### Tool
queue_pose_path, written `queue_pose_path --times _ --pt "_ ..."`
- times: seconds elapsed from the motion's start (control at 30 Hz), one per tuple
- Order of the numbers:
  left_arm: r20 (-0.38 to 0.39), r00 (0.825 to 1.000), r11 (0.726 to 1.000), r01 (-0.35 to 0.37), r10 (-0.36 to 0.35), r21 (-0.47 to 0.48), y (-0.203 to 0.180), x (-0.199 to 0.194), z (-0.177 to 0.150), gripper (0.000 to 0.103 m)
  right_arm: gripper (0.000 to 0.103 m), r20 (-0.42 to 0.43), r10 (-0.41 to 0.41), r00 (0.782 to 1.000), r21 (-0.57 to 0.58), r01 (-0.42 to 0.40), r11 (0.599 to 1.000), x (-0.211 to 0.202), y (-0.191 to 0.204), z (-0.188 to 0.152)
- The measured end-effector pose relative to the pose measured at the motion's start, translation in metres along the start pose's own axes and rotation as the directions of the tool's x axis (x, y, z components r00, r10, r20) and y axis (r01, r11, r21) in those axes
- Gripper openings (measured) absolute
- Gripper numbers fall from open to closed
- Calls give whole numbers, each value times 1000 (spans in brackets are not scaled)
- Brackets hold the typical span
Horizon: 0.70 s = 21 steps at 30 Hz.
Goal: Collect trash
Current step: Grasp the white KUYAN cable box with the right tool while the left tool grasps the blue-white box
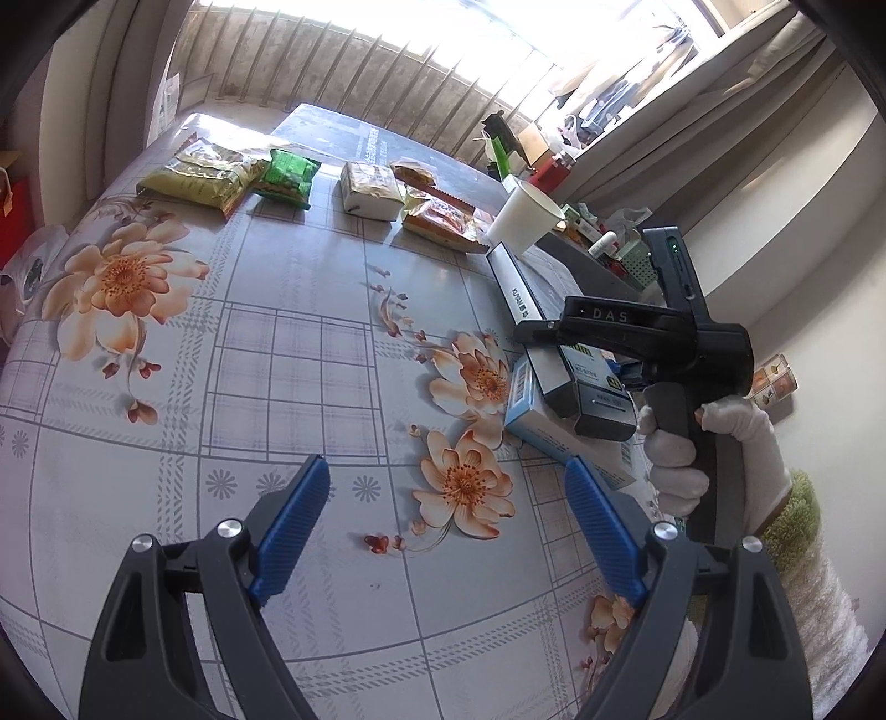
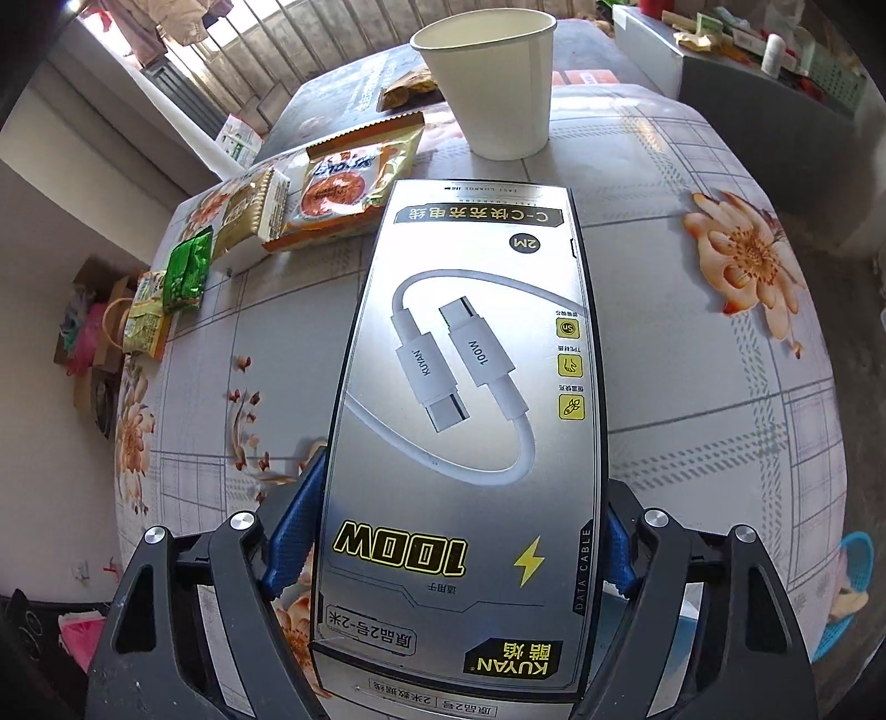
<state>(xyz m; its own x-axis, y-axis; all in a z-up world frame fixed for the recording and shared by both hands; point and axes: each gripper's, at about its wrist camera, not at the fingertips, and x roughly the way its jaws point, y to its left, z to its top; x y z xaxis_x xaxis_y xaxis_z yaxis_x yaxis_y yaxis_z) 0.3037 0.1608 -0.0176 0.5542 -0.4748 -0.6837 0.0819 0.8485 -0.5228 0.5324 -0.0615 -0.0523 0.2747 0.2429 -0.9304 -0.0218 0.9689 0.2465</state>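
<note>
Silver cable box (image 2: 459, 421) is clamped in my right tool (image 2: 459, 531); left tool (image 1: 448, 531) gapes wide, empty. Snack packets (image 1: 205, 177) and paper cup (image 1: 523, 219) remain on counter (image 1: 277, 360).

You are facing a table (image 1: 288, 354) spread with a grey checked cloth printed with orange flowers, daylight glaring off its far end. Beyond it a barred window (image 1: 387, 50) lets in strong, washed-out light. To your right a cluttered side shelf (image 1: 603, 243) runs along a plain white wall (image 1: 803, 183). To your left pale curtains (image 1: 99, 83) hang, with bags (image 2: 94, 332) heaped on the floor beneath.
</note>
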Motion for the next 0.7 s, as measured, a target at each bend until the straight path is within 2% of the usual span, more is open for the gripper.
queue_pose_path --times 0.23,0.47,0.6,0.7 --pt "-23 1000 1000 0 0 7 -7 -3 -16 84 77 -8 81 997 -53 -81 995 -18 8 -57" --pt "-33 999 999 7 -5 49 -26 -12 -27 84 76 84 157 984 -93 -149 984 -69 4 -72" --pt "-70 997 997 34 -28 74 -39 -9 -38 84 76 166 87 982 -137 -65 989 -96 -9 -82" --pt "-113 992 994 64 -54 89 -49 1 -49 84 76 185 1 983 -137 24 990 -96 -32 -94"
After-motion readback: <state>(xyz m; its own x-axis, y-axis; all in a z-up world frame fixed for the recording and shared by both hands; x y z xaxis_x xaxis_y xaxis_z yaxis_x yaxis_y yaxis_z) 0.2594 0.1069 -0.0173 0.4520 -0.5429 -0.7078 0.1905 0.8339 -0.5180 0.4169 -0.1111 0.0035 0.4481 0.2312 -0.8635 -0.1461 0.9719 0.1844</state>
